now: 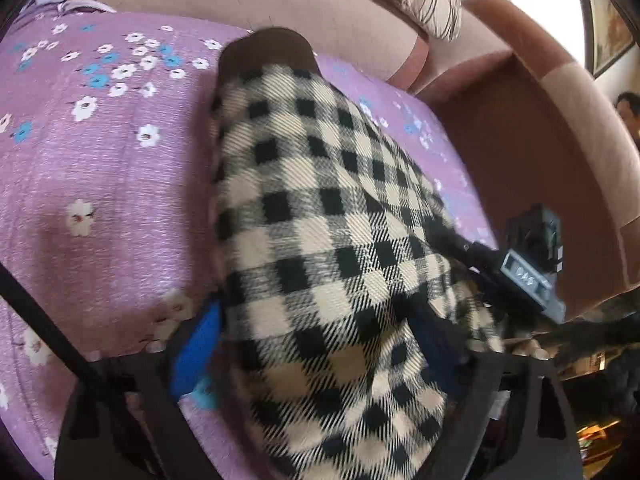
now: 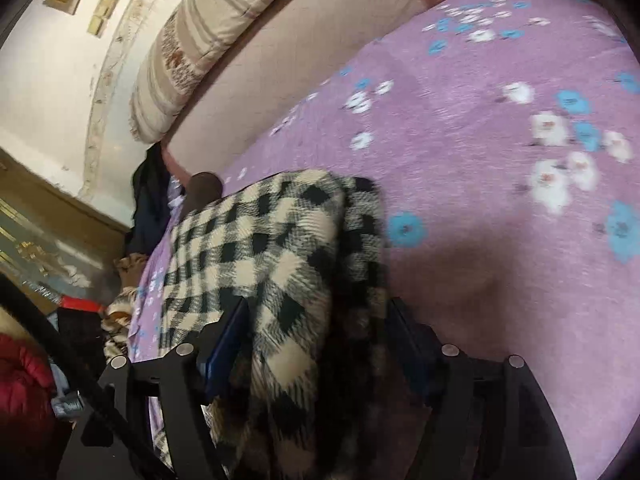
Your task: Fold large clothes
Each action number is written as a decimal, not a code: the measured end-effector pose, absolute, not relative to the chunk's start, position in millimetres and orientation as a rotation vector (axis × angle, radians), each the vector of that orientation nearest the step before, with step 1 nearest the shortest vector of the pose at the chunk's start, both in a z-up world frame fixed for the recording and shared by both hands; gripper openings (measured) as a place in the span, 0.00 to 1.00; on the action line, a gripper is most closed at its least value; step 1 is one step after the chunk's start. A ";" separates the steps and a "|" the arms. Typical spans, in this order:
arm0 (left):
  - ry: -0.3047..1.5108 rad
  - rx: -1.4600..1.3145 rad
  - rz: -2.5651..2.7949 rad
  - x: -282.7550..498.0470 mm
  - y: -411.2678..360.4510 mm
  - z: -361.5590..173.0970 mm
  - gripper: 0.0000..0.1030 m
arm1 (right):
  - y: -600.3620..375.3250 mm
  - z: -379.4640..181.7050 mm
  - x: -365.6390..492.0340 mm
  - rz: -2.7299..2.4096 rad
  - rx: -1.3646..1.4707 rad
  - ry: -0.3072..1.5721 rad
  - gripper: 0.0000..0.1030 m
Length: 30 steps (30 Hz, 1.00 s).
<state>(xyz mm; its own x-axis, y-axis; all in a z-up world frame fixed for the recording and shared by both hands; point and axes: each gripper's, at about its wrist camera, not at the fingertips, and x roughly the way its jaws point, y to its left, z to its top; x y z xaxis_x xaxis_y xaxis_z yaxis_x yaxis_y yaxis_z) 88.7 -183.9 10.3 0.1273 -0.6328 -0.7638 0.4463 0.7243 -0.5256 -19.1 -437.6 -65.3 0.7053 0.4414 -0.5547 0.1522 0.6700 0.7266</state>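
Fingers of the left gripper (image 1: 316,364) are being seen with blue pads, one at the left (image 1: 196,356) and one darker at the right, and the checked garment (image 1: 320,216) is being held bunched between them, so this gripper is judged to be clamped on the cloth. Ahead of the fingers the garment is being stretched as a long band over the purple flowered sheet (image 1: 104,168), ending in a brown collar-like edge (image 1: 266,46) far beyond the tips; off to the right of the fingers the right gripper (image 1: 532,264) is being glimpsed at the garment's far side. From the right wrist, the right gripper (image 2: 320,332) is likewise being closed on a thick gather of the same garment (image 2: 256,248), which is being draped between and over its blue-padded fingers (image 2: 224,340), with bare sheet (image 2: 500,200) lying to the right of the fingers. A fold is judged to be under way, with both ends being held. Next, the held edge probably needs carrying forward over the flat part, both grips being kept level so that the layers meet squarely.
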 end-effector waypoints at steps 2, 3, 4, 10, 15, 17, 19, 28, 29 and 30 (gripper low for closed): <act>1.218 -0.111 -0.748 87.5 -195.2 8.9 0.71 | -431.4 -69.7 -8.9 0.247 0.889 0.826 0.42; 1.212 -0.104 -0.741 87.7 -195.4 11.6 0.58 | -430.1 -68.5 -6.9 0.250 0.918 0.827 0.36; 1.205 -0.110 -0.746 88.9 -193.5 17.0 0.45 | -428.6 -63.8 -6.8 0.254 0.918 0.814 0.31; 1.135 -0.124 -0.765 110.4 -183.6 58.3 0.39 | -420.6 -12.9 7.9 0.284 0.857 0.680 0.27; 1.202 -0.014 -0.616 134.3 -190.6 26.3 0.54 | -410.1 -29.3 29.9 0.074 0.743 0.773 0.48; 1.209 -0.046 -0.616 132.6 -183.5 21.0 0.56 | -414.9 -38.1 30.8 0.060 0.773 0.808 0.50; 1.182 -0.101 -0.609 123.9 -169.1 31.7 0.56 | -420.6 -26.2 21.1 0.048 0.785 0.779 0.51; 1.077 -0.039 -0.641 51.0 -132.0 60.0 0.56 | -389.9 14.6 -49.6 0.217 0.676 0.801 0.61; 1.081 -0.019 -0.651 44.4 -134.6 55.6 0.56 | -381.3 12.4 -57.0 0.243 0.661 0.815 0.61; 1.089 -0.006 -0.656 39.9 -138.4 51.0 0.56 | -373.7 7.6 -62.9 0.263 0.649 0.831 0.61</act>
